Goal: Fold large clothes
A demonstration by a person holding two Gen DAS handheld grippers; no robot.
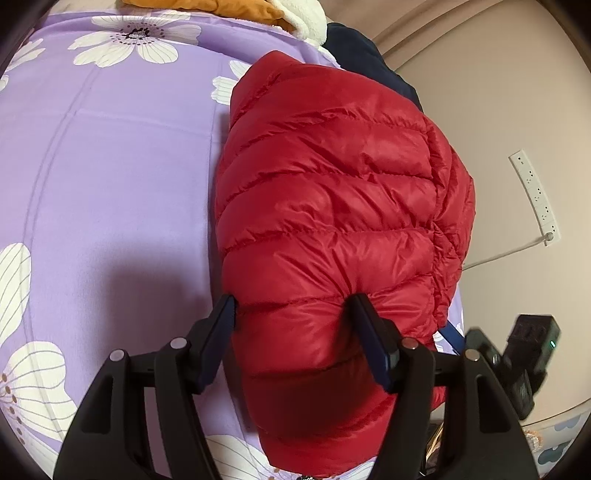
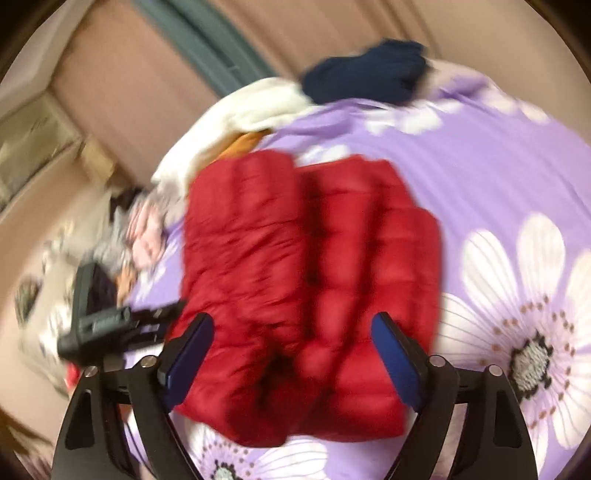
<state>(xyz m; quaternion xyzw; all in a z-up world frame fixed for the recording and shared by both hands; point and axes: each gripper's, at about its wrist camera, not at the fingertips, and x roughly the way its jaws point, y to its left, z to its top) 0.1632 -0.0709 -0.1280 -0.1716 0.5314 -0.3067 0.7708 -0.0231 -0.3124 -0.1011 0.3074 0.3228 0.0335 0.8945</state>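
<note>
A red quilted puffer jacket (image 1: 332, 206) lies folded into a compact bundle on a purple floral bedsheet (image 1: 122, 177). My left gripper (image 1: 293, 306) is open, its blue-padded fingers straddling the bundle's near end, one finger pressing into the fabric. In the right wrist view, which is blurred, the jacket (image 2: 306, 266) lies just ahead of my right gripper (image 2: 291, 332), which is open wide above its near edge. The left gripper's body (image 2: 110, 325) shows at the left of that view, and the right gripper's body (image 1: 528, 354) at the right of the left wrist view.
An orange and white fleece garment (image 1: 258, 14) and a dark navy garment (image 1: 362, 51) lie at the far end of the bed. More clothes (image 2: 144, 229) are heaped at the bed's left side. A white power strip (image 1: 535, 195) is on the floor beside the bed.
</note>
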